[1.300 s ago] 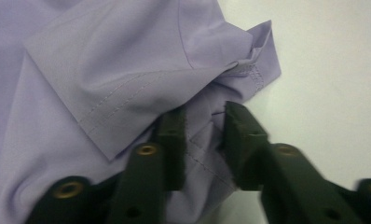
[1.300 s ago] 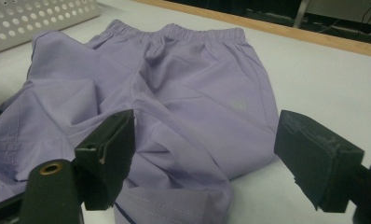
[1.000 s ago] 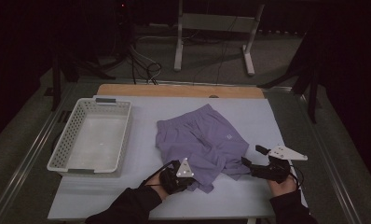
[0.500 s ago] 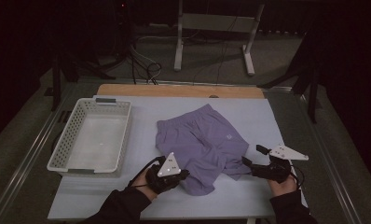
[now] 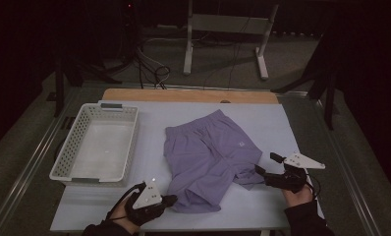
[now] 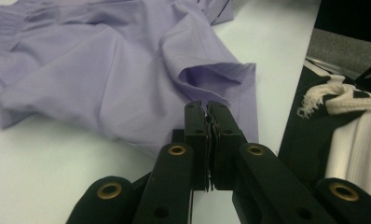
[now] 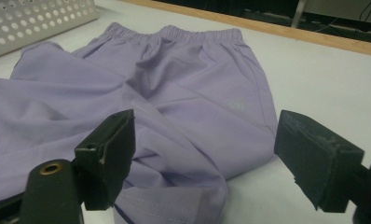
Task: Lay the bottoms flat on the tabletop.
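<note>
Lilac shorts lie spread on the pale table, waistband towards the far side. My left gripper is at the near left leg's hem. In the left gripper view its jaws are pressed together on the hem's edge, and the shorts bunch up into a fold just beyond them. My right gripper is by the right leg's hem, low over the table. It stands wide open in the right gripper view, with the shorts spread out ahead of it and nothing held.
A white perforated basket stands empty at the table's left, and its wall shows beyond the shorts. A wooden strip runs along the far edge. Metal stand legs and cables lie on the floor behind.
My left gripper has drawn back to the left and towards the near edge, and the left leg's hem has stretched that way with it. The right gripper has stayed in place, open.
</note>
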The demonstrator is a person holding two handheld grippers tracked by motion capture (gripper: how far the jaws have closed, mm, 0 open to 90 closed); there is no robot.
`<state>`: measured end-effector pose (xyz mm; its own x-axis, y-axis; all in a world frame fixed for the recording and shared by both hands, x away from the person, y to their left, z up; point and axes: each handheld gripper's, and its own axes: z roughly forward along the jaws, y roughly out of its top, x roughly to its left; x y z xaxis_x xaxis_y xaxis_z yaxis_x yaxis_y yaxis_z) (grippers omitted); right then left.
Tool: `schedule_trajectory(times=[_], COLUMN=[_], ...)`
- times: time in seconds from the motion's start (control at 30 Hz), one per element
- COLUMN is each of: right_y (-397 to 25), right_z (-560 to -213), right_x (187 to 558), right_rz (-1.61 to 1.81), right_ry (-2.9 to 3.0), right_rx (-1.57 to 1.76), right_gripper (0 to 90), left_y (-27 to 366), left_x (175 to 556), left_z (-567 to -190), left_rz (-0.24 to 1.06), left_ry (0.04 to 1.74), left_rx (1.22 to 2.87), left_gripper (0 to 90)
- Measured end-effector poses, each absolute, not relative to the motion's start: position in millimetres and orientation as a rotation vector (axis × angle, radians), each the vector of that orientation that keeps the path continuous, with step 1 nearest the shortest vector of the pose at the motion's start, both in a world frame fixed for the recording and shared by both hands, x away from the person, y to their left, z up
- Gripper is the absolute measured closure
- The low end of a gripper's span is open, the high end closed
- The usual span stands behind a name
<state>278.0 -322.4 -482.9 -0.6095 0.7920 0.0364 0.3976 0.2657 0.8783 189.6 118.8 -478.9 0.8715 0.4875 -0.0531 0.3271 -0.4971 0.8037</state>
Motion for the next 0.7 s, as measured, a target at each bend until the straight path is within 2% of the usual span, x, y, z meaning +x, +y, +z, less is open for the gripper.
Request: schedule_trajectory(times=[0.17,0.2,0.3,0.43,0.47,0.7], right_y=[-323,-323,-322,-321,-320,-320], right_z=[-483,-482,-483,-483,-483,-484], right_x=[277,277,278,278,278,278], right_rz=[1.289,1.291,1.293,1.289,1.289,1.290], right_ry=[2.134,2.129,2.131,2.135,2.138,2.146], right_rx=[1.075,1.078,1.074,1.077,1.070,1.069], right_gripper=[20.4,20.4,20.4,20.4,20.4,20.4], left_y=[134,138,140,139,136,114], left_x=[181,177,173,173,174,184], left_z=[-486,-492,-498,-501,-502,-496], left_rz=[0.190,0.138,0.107,0.108,0.138,0.148], left_ry=[0.629,0.641,0.644,0.658,0.657,0.582], left_rx=[2.132,2.145,2.159,2.139,2.138,2.157], left_gripper=[86.9,86.2,84.1,71.3,63.7,58.1])
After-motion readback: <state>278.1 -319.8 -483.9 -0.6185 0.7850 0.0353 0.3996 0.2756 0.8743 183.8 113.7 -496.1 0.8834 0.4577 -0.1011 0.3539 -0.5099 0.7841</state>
